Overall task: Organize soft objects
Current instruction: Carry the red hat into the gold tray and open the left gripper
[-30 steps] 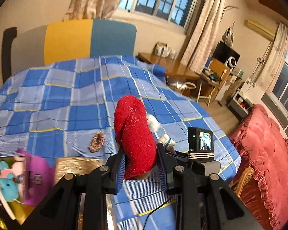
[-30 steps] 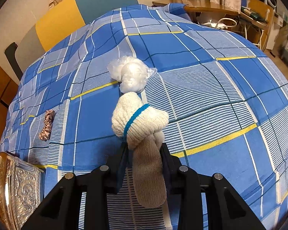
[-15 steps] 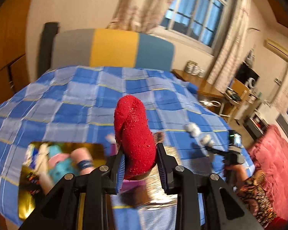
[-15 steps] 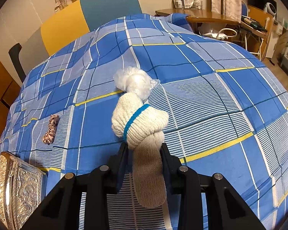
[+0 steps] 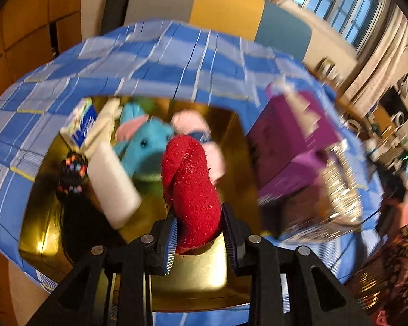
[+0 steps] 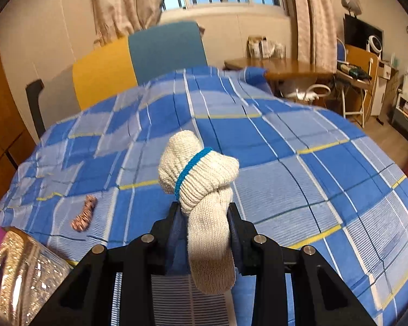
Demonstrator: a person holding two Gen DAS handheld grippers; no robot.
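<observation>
My left gripper [image 5: 200, 235] is shut on a fuzzy red sock [image 5: 190, 187] and hangs over an open gold box [image 5: 201, 274] on the blue checked bed. Inside the box lie a blue plush toy [image 5: 147, 144], pink soft pieces [image 5: 190, 121], a white roll [image 5: 113, 182], a dark hair tie with coloured beads [image 5: 72, 175] and a small blue and white packet [image 5: 80, 125]. My right gripper [image 6: 205, 226] is shut on a rolled cream sock with a blue band [image 6: 201, 182], held above the bedspread [image 6: 285, 168]. A pink scrunchie [image 6: 84, 216] lies on the bed to its left.
A purple box [image 5: 291, 141] and a shiny embossed gold lid [image 5: 337, 190] stand right of the open box; the lid [image 6: 24, 271] also shows at the lower left in the right wrist view. A headboard, a wooden desk [image 6: 283, 66] and chairs lie beyond the bed.
My left gripper swung left and down with the red sock, from above the bed to over the open gold box. My right gripper rose and tilted up with the cream sock; the clear bag left its view.
</observation>
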